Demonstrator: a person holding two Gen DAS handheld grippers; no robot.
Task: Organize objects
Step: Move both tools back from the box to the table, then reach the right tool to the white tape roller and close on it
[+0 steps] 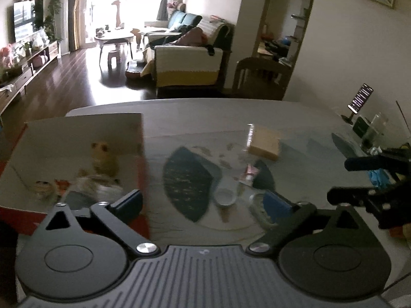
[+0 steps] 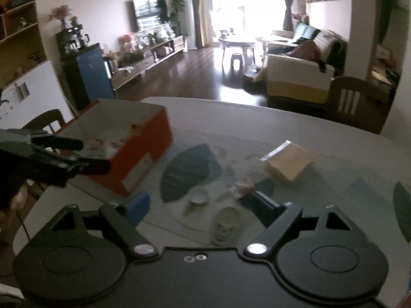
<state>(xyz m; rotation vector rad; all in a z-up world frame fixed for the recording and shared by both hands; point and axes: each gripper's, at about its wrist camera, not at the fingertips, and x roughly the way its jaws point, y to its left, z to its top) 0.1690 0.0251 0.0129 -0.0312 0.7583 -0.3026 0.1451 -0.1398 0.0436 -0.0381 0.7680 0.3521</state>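
The table [image 1: 205, 118] spreads ahead of both grippers, its glass top carrying a fan-patterned mat. Ahead-left of the left gripper [image 1: 203, 205] sits the red box [image 2: 143, 148], open-topped, with a few small toys already inside. Ahead-right of both grippers lies a tan packet [image 1: 264, 142], flat on the glass. Just beyond the right gripper [image 2: 200, 205] are a small white cup [image 2: 198, 195], a pink-and-white wrapper [image 2: 244, 187] and a clear jar [image 2: 227, 222] lying between its fingers. Both grippers hang spread wide and empty. The jar looks the likeliest next pick; it may roll, so closing squarely across its body should help.
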